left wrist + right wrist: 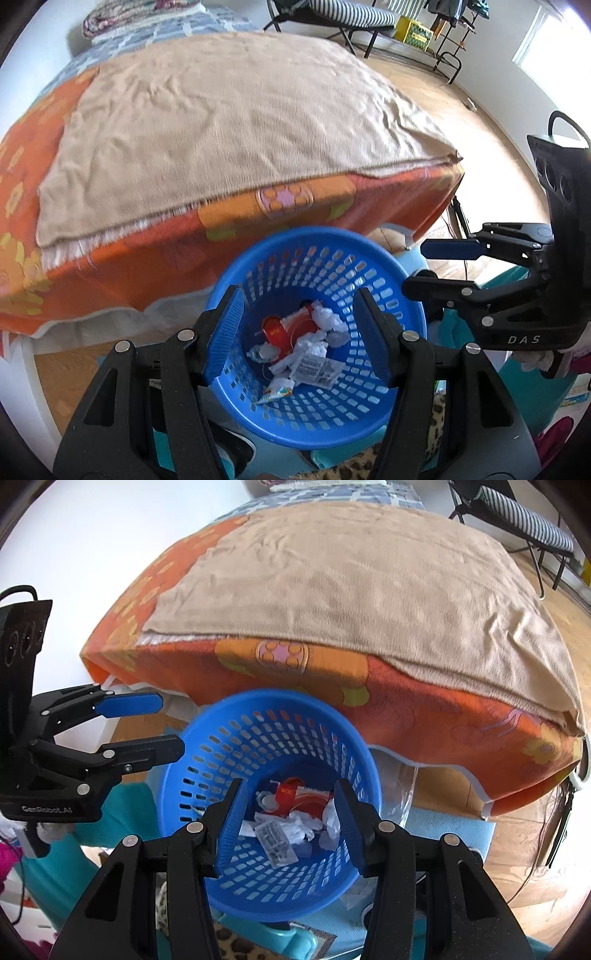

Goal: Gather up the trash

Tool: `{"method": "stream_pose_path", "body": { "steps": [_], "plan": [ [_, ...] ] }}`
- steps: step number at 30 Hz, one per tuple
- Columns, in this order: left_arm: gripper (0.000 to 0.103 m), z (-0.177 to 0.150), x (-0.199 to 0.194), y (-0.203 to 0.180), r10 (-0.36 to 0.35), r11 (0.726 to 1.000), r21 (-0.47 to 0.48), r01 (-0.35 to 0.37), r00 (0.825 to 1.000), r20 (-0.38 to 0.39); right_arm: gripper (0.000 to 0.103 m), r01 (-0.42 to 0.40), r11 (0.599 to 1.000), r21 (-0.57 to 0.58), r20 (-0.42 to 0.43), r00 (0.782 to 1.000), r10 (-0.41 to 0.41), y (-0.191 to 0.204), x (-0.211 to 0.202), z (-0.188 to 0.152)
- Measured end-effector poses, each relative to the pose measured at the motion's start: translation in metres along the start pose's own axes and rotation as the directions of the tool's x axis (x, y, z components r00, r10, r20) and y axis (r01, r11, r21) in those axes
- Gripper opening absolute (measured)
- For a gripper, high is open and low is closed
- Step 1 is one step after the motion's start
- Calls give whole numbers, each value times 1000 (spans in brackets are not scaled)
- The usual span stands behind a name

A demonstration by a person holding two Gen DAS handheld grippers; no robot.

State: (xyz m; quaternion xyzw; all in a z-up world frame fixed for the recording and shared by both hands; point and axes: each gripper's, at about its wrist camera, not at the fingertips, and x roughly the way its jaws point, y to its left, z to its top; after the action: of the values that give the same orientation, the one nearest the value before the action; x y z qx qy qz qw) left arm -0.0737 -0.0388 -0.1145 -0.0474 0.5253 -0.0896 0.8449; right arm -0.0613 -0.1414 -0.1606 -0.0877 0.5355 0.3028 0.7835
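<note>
Hanging over the blue basket (317, 280), both grippers look steeply down into it, and that is the relation the next move turns on: the collected trash lies straight below the fingers, not off to a side. In the left wrist view the left gripper (299, 332) fills the lower middle of the frame, its jaws standing partly apart with nothing between them; through the gap shows the trash (303, 343), a heap of crumpled white paper, a red wrapper and a printed slip on the basket floor. The right gripper (424, 266) enters that view from the right edge, level with the basket's rim, its blue pad above and black finger below, apart and empty.

From the right wrist view the picture mirrors: the right gripper (288, 827) sits in the lower middle, jaws partly apart and bare, the same heap seen between them, while the left gripper (170, 723) reaches in from the left edge beside the rim.

Neither hand is clearly nearer to the basket; both hover above its mouth. The basket stands in the lower centre of both frames, just before the bed (229, 125) with its tan blanket and orange cover. No loose trash shows on the blanket, so I judge the gathering largely done.
</note>
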Motion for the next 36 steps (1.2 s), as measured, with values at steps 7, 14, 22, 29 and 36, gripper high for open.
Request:
{"method": "stream_pose_path", "body": {
  "steps": [7,14,22,29,36],
  "plan": [
    [63,19,-17,5,18,1000,0,-18,998,52,58,18,1000,3,47,999,-18,1,-15,14],
    [63,45,-32,12,35,999,-18,-33,993,109,58,13,1000,1,94,995,-13,2,-30,36],
    [76,82,-55,25,52,997,-72,-38,979,199,58,8,1000,7,192,981,-9,-5,-54,73],
    [76,111,-65,29,68,996,-77,-49,964,257,60,6,999,32,268,963,-14,-17,-65,99],
    [76,124,-63,37,70,994,-96,-44,954,292,62,13,998,57,304,952,-30,-31,-69,121]
  ]
}}
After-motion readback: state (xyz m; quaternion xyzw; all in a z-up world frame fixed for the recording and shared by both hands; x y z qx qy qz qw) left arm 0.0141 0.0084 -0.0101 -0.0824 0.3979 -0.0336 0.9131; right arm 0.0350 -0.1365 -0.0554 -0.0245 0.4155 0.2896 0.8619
